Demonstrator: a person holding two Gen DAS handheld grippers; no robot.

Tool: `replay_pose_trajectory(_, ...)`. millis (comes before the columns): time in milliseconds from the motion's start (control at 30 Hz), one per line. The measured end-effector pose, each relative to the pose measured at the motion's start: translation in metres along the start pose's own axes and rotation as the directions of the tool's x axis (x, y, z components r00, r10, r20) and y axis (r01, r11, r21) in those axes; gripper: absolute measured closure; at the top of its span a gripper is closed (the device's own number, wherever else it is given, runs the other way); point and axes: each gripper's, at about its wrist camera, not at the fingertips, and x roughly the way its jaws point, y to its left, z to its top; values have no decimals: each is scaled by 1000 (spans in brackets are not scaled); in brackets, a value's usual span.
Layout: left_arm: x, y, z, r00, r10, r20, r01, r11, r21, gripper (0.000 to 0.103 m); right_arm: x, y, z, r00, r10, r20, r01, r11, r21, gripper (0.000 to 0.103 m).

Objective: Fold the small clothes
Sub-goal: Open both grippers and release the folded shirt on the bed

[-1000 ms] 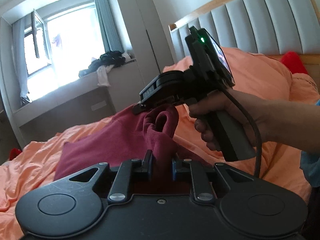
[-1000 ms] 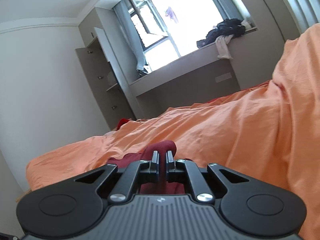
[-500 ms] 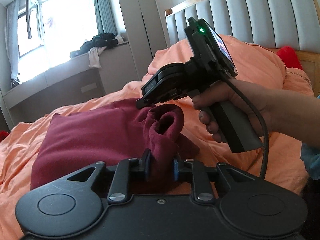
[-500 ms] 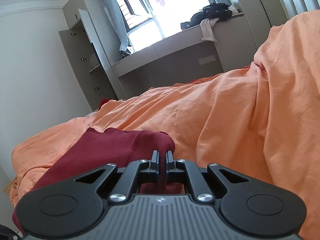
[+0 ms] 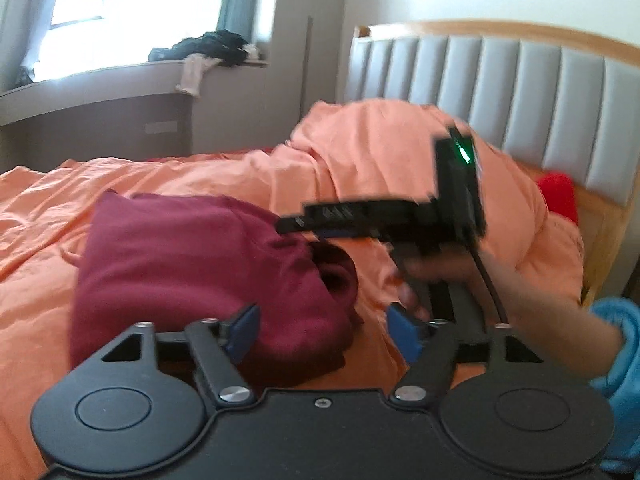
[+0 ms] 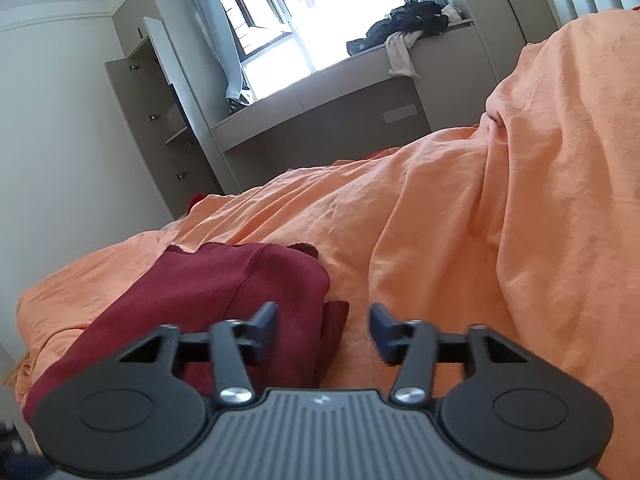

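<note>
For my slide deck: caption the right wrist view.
Right claw open, just released, over folded maroon garment on orange bedding.

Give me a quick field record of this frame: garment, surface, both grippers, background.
garment: dark red garment, folded over, lying on the bed, free of both grippers
surface: orange duvet
left gripper: jaws just opened, garment edge between the fingers, not pressed
right gripper: jaws just opened, garment's edge between them
background: clothes pile on the window ledge; padded headboard
</note>
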Motion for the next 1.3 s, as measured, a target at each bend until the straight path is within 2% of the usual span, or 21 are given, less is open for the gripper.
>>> replay_pose_trajectory(133,-14,14,11,996,83,36,-82,995,-50,12,-10,6,-6,1000,-20,-17,20,999,-25,15)
replay_pose_trajectory(200,-19,25,16,989,142,50,-138,987,-81,4,-14,11,-10,998,-62,-33,60,996,-70,11)
replay_pose_trajectory(233,-23,30,17,984,169,60,-163,982,-92,3,-16,14,-13,995,-88,-36,84,991,-103,7)
replay_pose_trajectory(367,-28,54,22,958,285,41,-279,953,-118,1,-23,24,-22,979,-201,-27,189,953,-237,1)
replay_pose_trajectory(433,-28,67,22,941,338,27,-332,934,-131,1,-26,25,-24,977,-213,-25,200,947,-252,0)
replay_pose_trajectory(500,-31,79,19,931,364,16,-358,922,-150,1,-29,22,-26,977,-209,-32,196,953,-232,0)
replay_pose_trajectory(633,-36,97,2,923,384,-25,-382,904,-192,1,-34,19,-30,979,-204,-33,193,961,-200,0)
replay_pose_trajectory(800,-37,111,-17,936,351,-42,-348,895,-278,0,-40,16,-35,981,-194,-25,187,967,-172,0)
replay_pose_trajectory(1000,-36,109,-22,934,354,-44,-351,893,-281,0,-46,16,-35,983,-184,18,185,969,-165,0)
replay_pose_trajectory(1167,-36,109,-25,934,355,-48,-354,891,-285,0,-57,20,-34,989,-113,94,125,982,-140,0)
replay_pose_trajectory(1300,-36,111,-27,936,348,-51,-347,888,-301,0,-54,26,-33,994,-71,78,82,985,-152,0)
